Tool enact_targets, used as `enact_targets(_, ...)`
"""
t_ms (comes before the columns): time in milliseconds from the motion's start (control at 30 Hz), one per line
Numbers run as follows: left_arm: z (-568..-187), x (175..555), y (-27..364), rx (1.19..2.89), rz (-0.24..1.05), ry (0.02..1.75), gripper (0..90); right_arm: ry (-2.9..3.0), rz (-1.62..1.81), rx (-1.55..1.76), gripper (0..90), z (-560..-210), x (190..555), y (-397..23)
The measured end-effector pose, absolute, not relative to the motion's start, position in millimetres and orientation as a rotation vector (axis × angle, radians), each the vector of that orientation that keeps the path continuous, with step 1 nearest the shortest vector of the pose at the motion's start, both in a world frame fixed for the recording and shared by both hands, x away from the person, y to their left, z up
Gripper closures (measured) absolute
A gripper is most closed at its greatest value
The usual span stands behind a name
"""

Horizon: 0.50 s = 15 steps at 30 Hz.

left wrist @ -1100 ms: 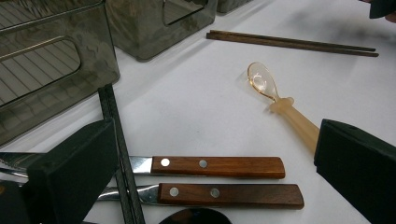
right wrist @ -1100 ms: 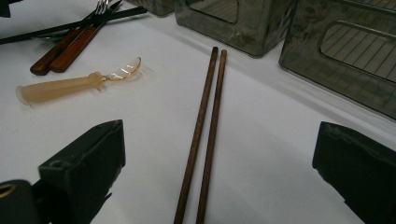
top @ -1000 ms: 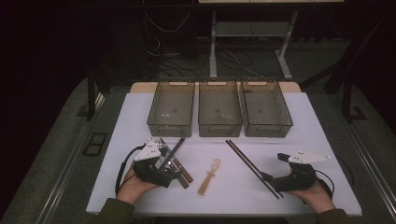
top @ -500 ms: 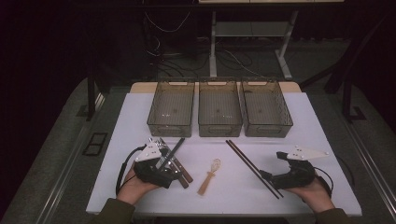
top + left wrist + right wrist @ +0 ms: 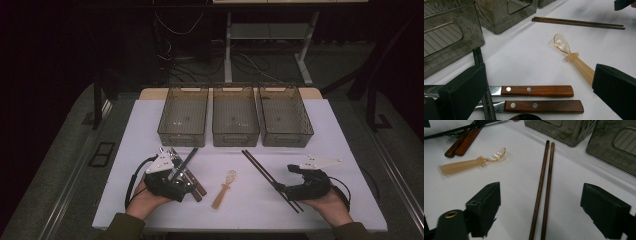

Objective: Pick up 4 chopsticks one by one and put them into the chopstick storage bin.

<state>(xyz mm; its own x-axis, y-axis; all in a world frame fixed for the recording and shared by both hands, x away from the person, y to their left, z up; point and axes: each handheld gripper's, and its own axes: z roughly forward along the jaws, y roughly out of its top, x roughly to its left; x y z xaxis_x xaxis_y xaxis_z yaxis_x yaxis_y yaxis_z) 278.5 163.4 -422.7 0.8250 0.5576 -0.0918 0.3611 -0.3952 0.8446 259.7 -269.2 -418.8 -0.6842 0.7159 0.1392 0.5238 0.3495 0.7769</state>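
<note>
Looks like a pickup of the brown chopsticks (image 5: pixel 544 185), judging by the right gripper (image 5: pixel 540 207) held low near the front right corner of the white surface (image 5: pixel 340 130), jaws spread wide, one on either side of the pair and pinching nothing

Find the pair lying side by side and touching, running from near the front edge up toward the middle of the three bins (image 5: pixel 235 117) at the back edge

- Keep both sticks centred in the gap before closing, so that neither rolls out ahead of a jaw
- Lower until the jaw tips nearly meet the surface; expect thin sticks lying flat to slip under a high pinch
- Close square across the sticks, not along them, and take both at once
- Grip somewhat up from the near ends if reach allows, or expect the far ends to droop on the lift
- Lift straight up and mind the clear-bowled spoon (image 5: pixel 464 165), well apart toward the middle of the front edge

Leave the left gripper (image 5: pixel 539 87) alone near the front left corner, likewise spread and empty above two wooden-handled knives (image 5: pixel 536 91) and a black pair of sticks (image 5: pixel 477 57)
</note>
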Motion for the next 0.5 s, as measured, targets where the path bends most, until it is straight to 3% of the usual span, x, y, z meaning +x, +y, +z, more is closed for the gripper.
enact_targets(333,-422.6,278.2,163.5,2.025,0.253,0.676,0.0,2.411,1.184,1.141,36.8,-423.2,269.8,-258.5)
enact_targets(500,-422.9,276.9,162.3,2.027,0.253,0.674,0.0,2.429,1.14,1.151,51.8,-426.6,273.8,-256.9)
